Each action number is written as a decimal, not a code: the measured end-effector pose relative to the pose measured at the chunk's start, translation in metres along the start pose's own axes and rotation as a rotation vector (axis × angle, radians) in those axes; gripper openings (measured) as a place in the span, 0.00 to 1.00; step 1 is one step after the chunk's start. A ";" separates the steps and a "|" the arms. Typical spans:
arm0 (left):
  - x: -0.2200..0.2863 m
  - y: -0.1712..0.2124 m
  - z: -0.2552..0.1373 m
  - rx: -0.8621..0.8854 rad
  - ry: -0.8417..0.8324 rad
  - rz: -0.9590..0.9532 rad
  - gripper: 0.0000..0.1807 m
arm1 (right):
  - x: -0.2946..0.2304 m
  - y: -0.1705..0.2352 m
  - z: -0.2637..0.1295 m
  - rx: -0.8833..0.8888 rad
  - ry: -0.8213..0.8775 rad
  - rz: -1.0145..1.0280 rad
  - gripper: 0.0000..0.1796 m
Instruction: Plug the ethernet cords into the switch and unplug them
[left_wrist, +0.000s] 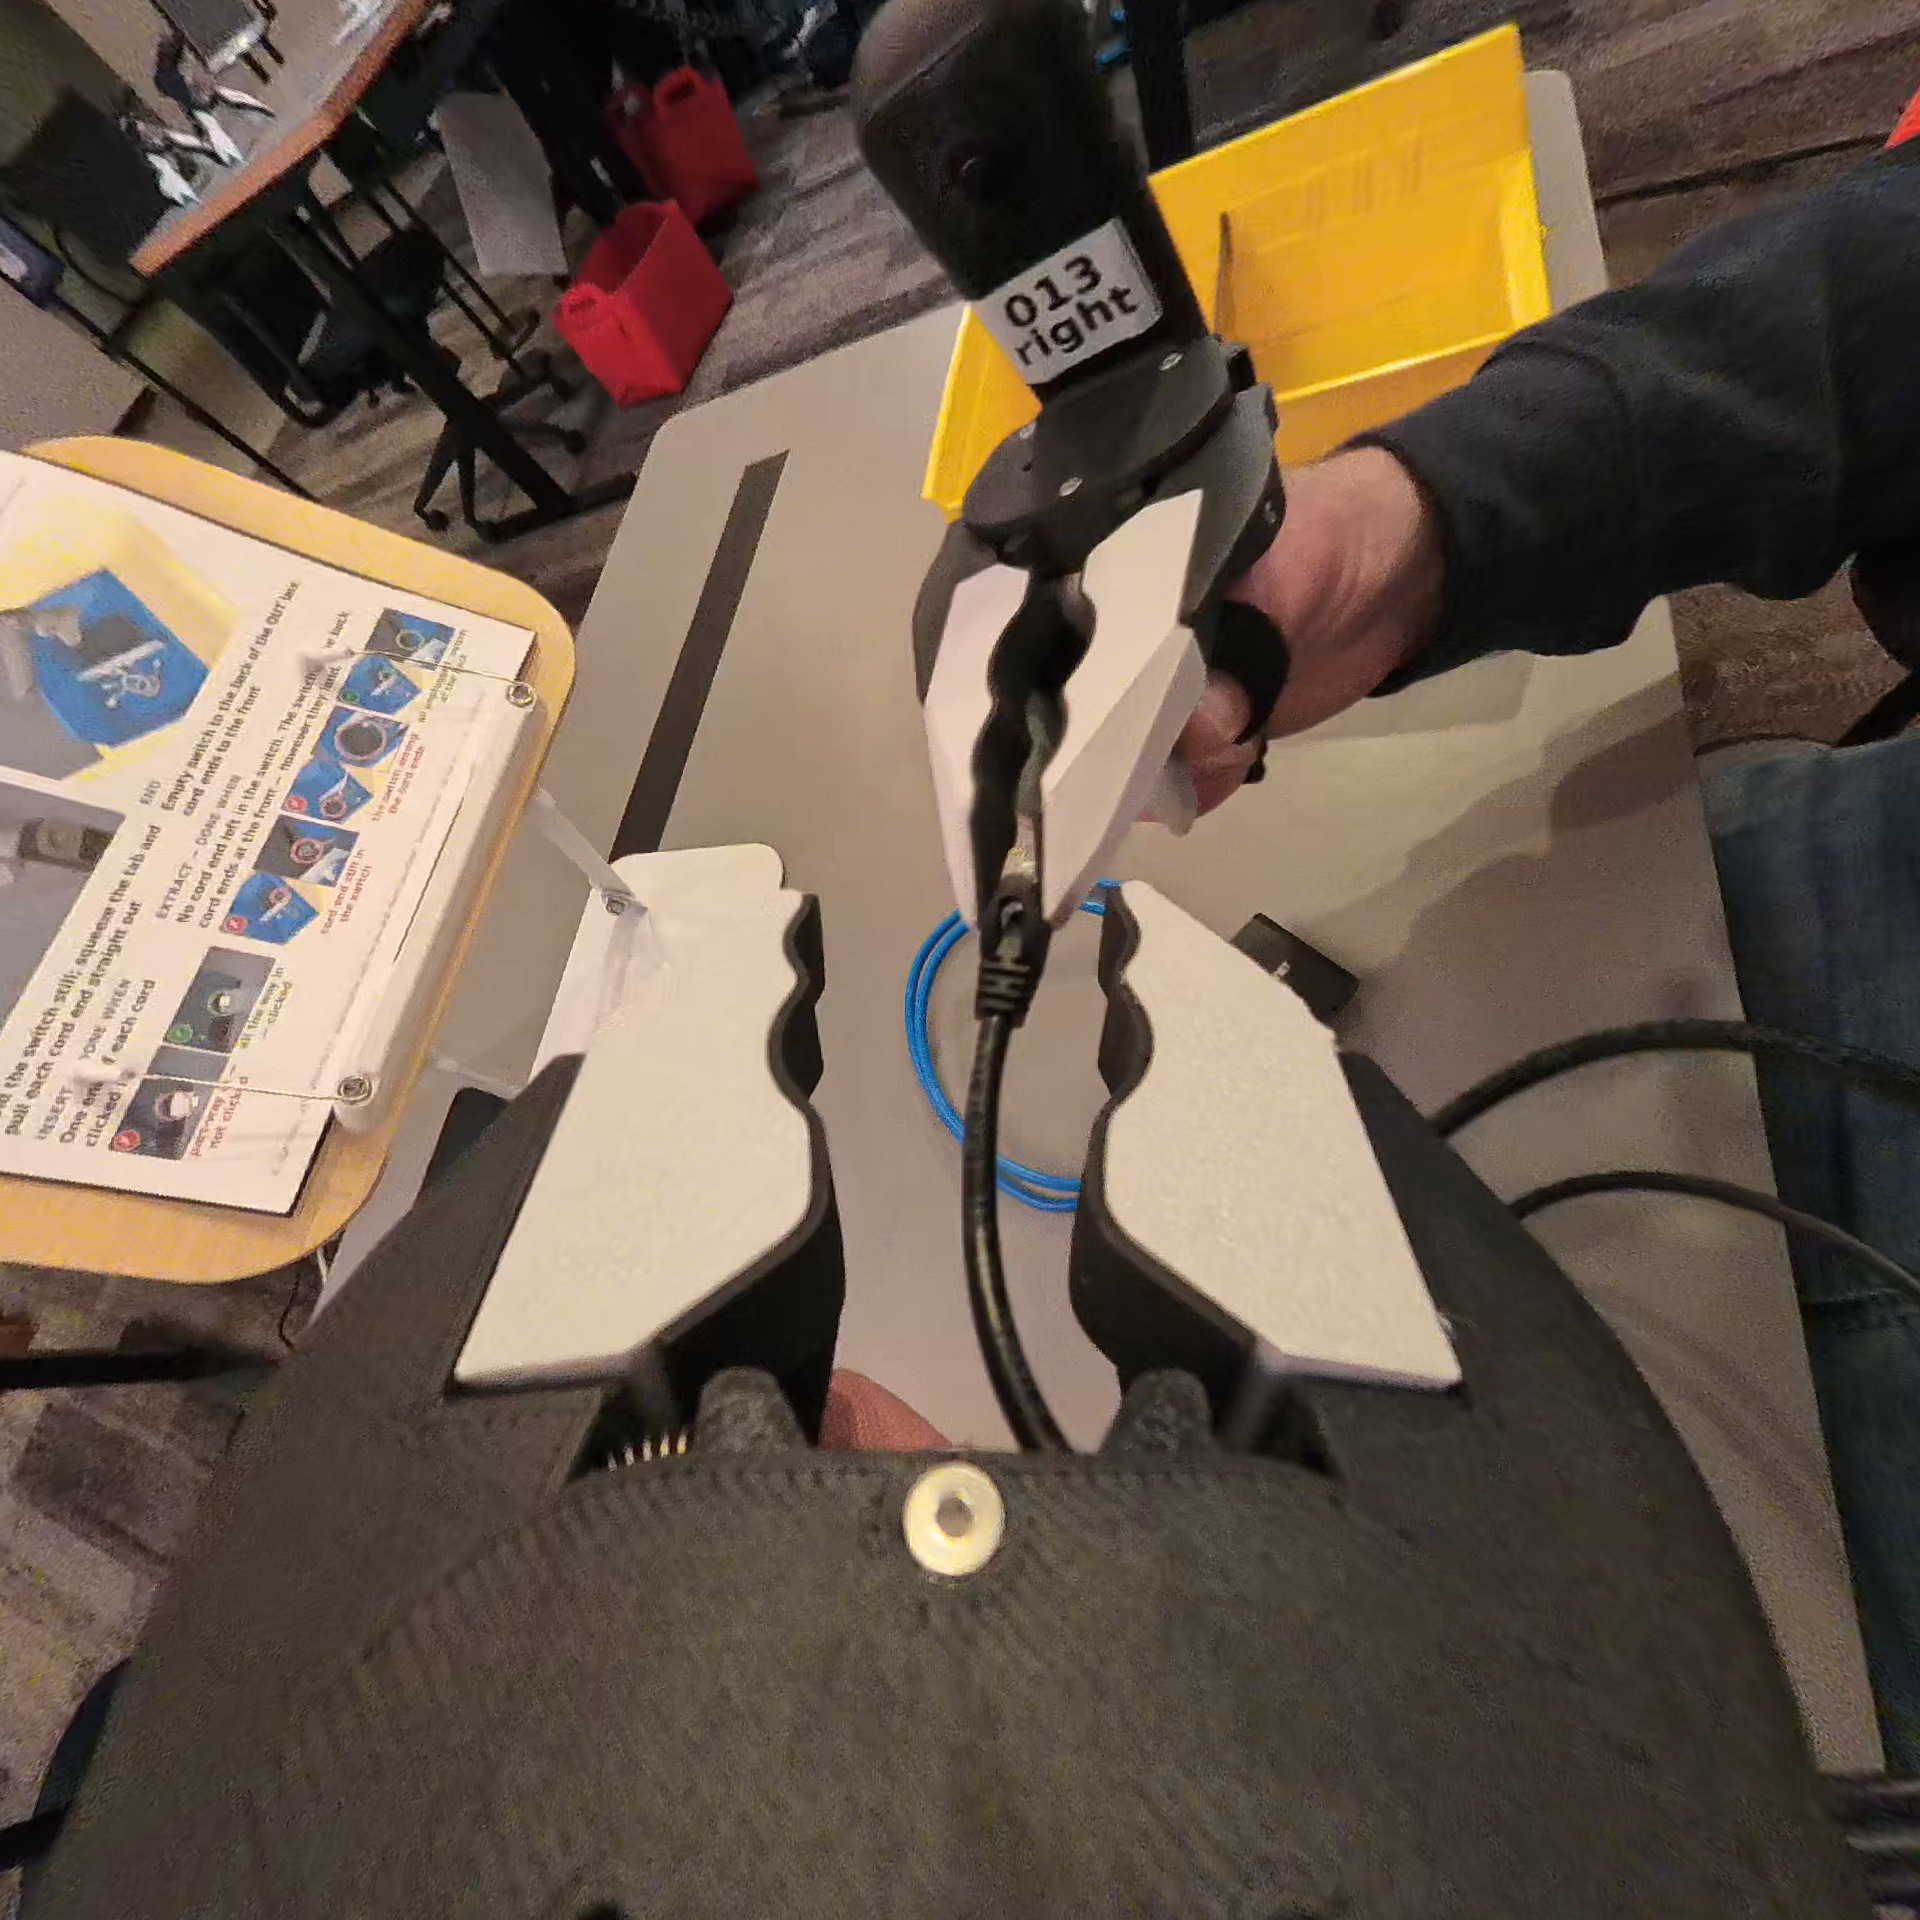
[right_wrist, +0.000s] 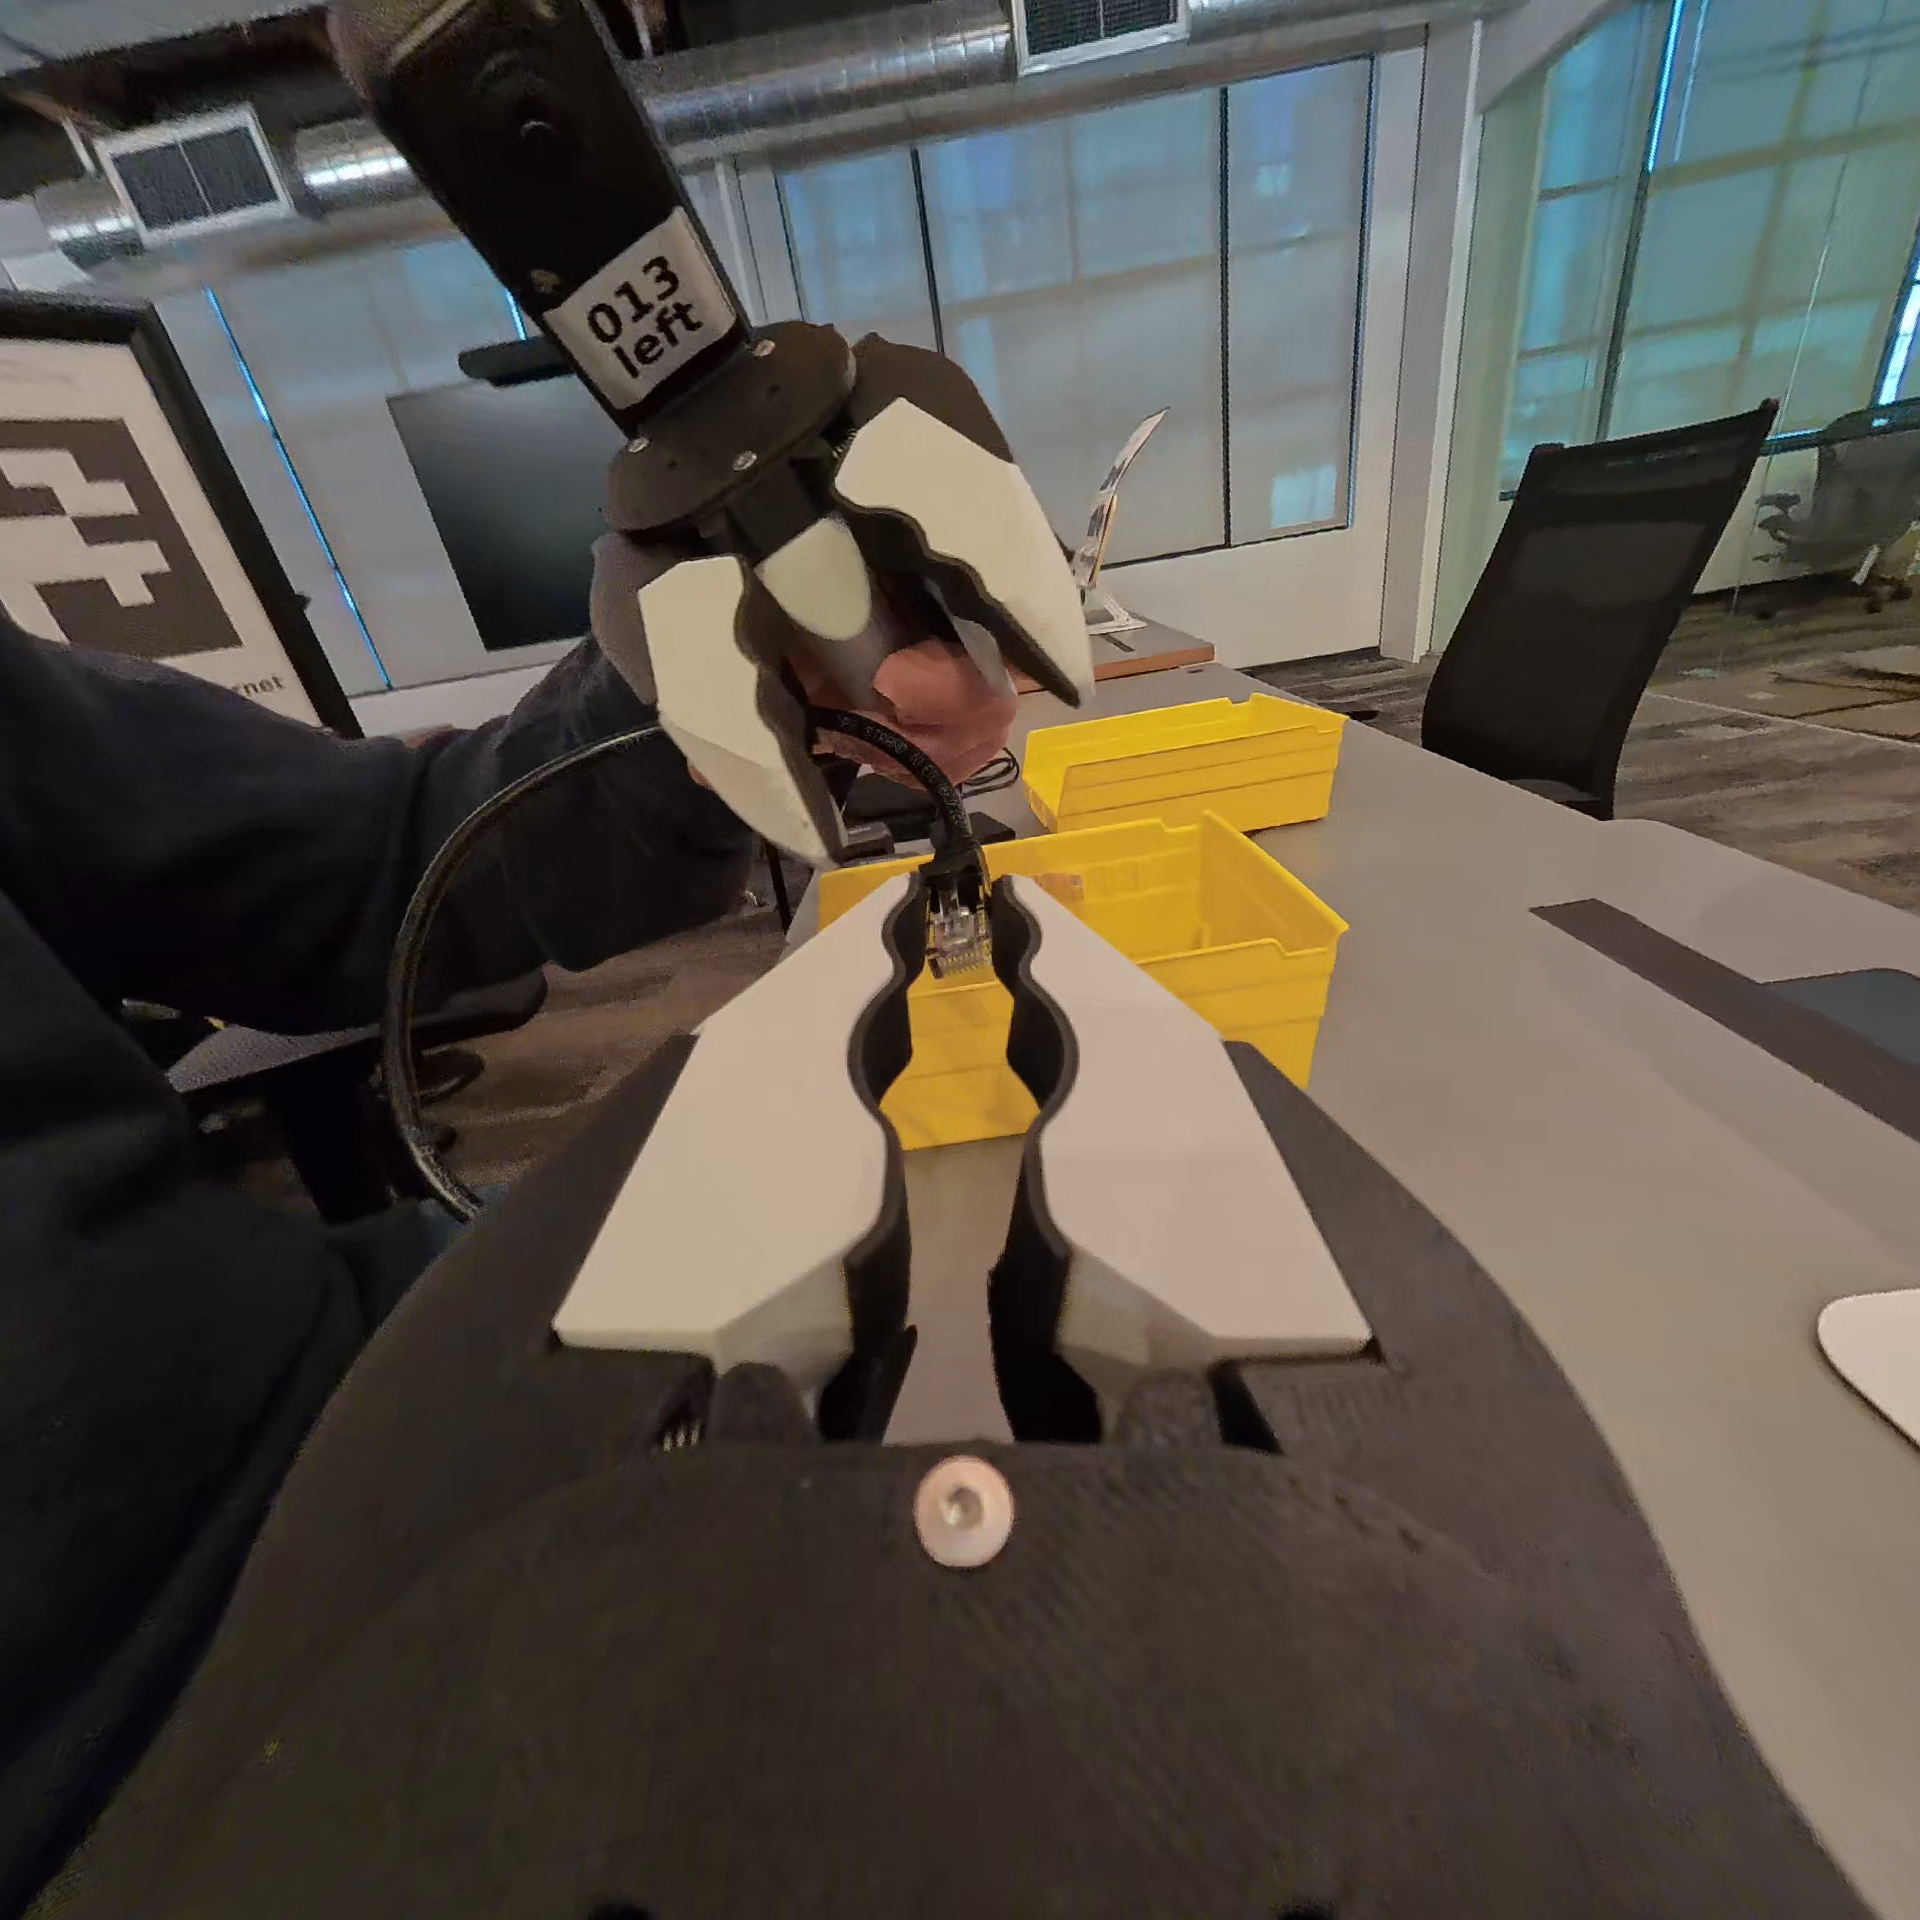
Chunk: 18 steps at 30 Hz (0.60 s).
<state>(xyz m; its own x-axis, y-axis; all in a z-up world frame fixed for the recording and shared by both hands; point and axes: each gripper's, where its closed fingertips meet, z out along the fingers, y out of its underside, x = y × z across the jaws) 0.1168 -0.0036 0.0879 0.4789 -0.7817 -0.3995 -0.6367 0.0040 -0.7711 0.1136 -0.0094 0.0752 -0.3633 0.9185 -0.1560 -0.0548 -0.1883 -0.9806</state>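
A black ethernet cord (left_wrist: 987, 1143) runs up between the fingers of my left gripper (left_wrist: 956, 914), which is open and grips nothing. My right gripper (left_wrist: 1013, 904) points down from above and is shut on the cord's plug end (left_wrist: 1010, 940). In the right wrist view, my right gripper (right_wrist: 958, 894) pinches the clear plug (right_wrist: 956, 935) at its fingertips. The left gripper (right_wrist: 945, 764) hangs open above it, and the cord (right_wrist: 416, 935) loops off to the left. A coiled blue cord (left_wrist: 935, 1049) lies on the grey table (left_wrist: 831, 675). A small black box (left_wrist: 1294, 971), perhaps the switch, is partly hidden.
A yellow bin (left_wrist: 1351, 260) stands at the table's far end; in the right wrist view there are two bins (right_wrist: 1195, 935) (right_wrist: 1184, 758). An instruction sheet (left_wrist: 208, 883) stands on a holder at the left. Loose black cables (left_wrist: 1662, 1039) lie at the right. An office chair (right_wrist: 1590, 603) stands beyond. The grippers are tip to tip, or close to it.
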 end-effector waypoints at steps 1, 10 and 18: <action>0.000 0.000 0.002 -0.015 -0.002 0.008 0.28 | 0.001 0.000 0.001 0.004 0.002 0.006 0.06; 0.007 0.008 0.020 0.091 -0.034 -0.104 0.11 | -0.002 -0.013 -0.010 0.143 -0.074 0.092 0.05; 0.020 0.010 0.024 0.249 0.033 -0.277 0.07 | -0.006 -0.004 -0.012 0.157 -0.159 0.137 0.05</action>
<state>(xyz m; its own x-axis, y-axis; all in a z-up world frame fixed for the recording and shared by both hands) 0.1343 -0.0044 0.0599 0.5904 -0.7938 -0.1460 -0.3176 -0.0622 -0.9462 0.1276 -0.0099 0.0785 -0.5187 0.8165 -0.2535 -0.1337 -0.3704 -0.9192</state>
